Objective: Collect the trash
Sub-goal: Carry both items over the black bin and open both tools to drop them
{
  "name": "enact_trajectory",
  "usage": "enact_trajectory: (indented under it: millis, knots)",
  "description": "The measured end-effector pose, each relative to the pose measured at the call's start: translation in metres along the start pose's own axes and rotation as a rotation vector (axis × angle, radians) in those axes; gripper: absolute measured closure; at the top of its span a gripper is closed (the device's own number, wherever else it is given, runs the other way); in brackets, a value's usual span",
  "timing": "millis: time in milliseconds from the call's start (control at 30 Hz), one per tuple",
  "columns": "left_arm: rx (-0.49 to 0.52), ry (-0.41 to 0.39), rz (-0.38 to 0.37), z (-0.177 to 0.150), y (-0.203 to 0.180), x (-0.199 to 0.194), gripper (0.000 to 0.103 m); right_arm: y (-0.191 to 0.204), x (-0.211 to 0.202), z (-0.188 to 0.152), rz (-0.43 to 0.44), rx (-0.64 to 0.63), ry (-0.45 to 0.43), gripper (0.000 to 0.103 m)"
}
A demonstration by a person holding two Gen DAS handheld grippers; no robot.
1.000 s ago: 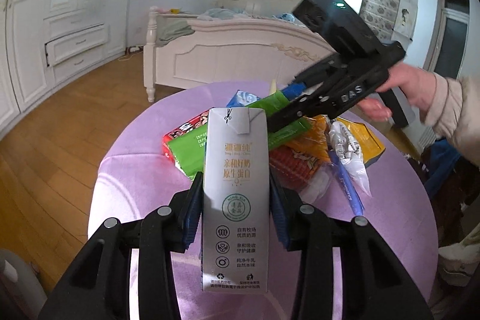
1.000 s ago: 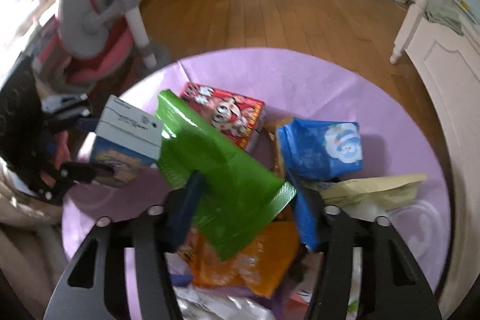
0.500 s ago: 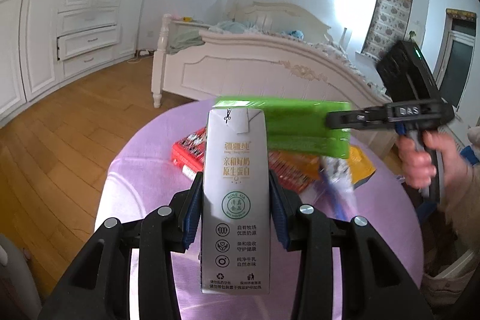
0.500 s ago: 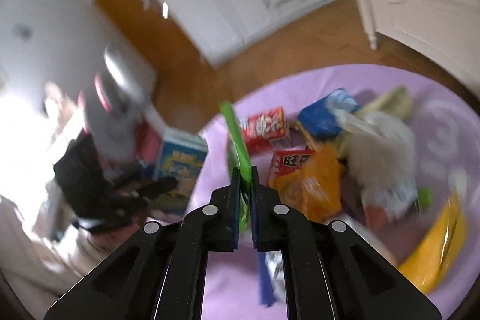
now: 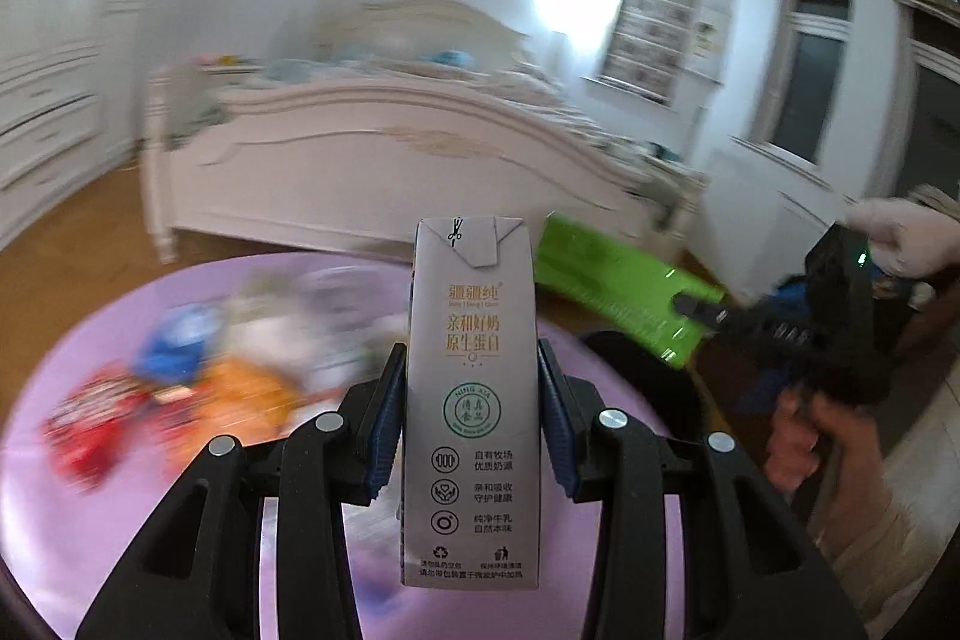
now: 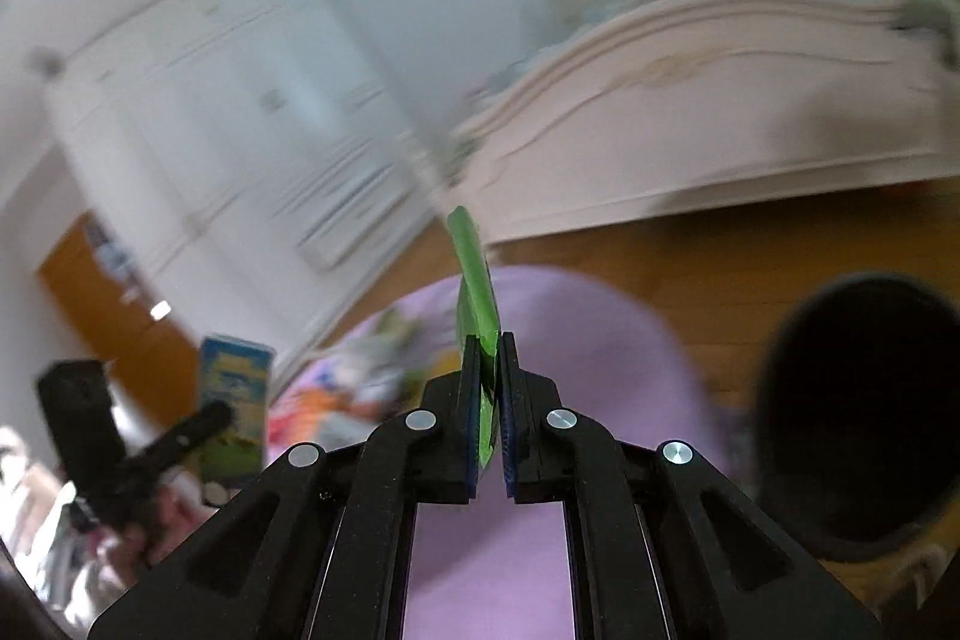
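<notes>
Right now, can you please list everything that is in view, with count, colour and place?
carton: 1, grey front, upright in left claw
wrapper: 1, green, flat, pinched in right claw
trash pile: several, blue, orange, red, white; blurred, on table
table: 1, round, purple cover
bin: 1, black, on floor beside table
bed: 1, white, behind table
wardrobe: 1, white, by wall
left claw: black, blue pads, shut
right claw: black, blue pads, shut

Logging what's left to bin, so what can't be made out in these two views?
- Table litter, left view: motion-blurred, items unreadable.
- Bin, right view: dark inside, contents unseen, edge cut off.
- Green wrapper, right view: edge-on, no print readable.
- Carton, left view: hides the table behind.
</notes>
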State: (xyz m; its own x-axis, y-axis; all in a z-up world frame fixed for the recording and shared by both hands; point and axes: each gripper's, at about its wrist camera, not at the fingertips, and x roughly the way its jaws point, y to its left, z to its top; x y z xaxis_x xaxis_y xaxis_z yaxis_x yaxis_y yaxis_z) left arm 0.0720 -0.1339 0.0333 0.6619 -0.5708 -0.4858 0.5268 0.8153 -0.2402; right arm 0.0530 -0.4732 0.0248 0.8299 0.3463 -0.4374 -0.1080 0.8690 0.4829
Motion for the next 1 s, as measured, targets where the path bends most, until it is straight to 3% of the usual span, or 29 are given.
enact_trajectory:
  millis: [67, 300, 500, 833, 867, 900, 933, 967, 1000]
  knots:
    - [0.014, 0.035, -0.090, 0.009, -0.034, 0.041, 0.062, -0.025, -0.012, -0.002, -0.094, 0.019, -0.018, 0.096]
    - [0.012, 0.160, -0.254, 0.018, -0.104, 0.154, 0.062, -0.106, -0.014, -0.022, -0.275, 0.145, -0.009, 0.096]
    - [0.023, 0.240, -0.281, 0.012, -0.132, 0.204, 0.062, -0.159, 0.003, -0.049, -0.348, 0.228, 0.018, 0.096]
    - [0.064, 0.329, -0.265, -0.001, -0.154, 0.250, 0.060, -0.198, 0.013, -0.079, -0.328, 0.289, 0.060, 0.095]
    - [0.069, 0.337, -0.259, -0.001, -0.156, 0.252, 0.059, -0.201, 0.017, -0.081, -0.325, 0.294, 0.067, 0.084]
    - [0.074, 0.345, -0.254, -0.002, -0.156, 0.255, 0.049, -0.203, 0.018, -0.081, -0.322, 0.301, 0.070, 0.059]
    - [0.075, 0.345, -0.248, 0.000, -0.158, 0.257, 0.039, -0.206, 0.019, -0.082, -0.318, 0.311, 0.060, 0.044]
    - [0.073, 0.334, -0.239, 0.002, -0.157, 0.255, 0.022, -0.209, 0.016, -0.083, -0.309, 0.320, 0.032, 0.023]
    - [0.069, 0.305, -0.235, 0.003, -0.155, 0.251, 0.017, -0.210, 0.016, -0.082, -0.300, 0.319, 0.014, 0.020]
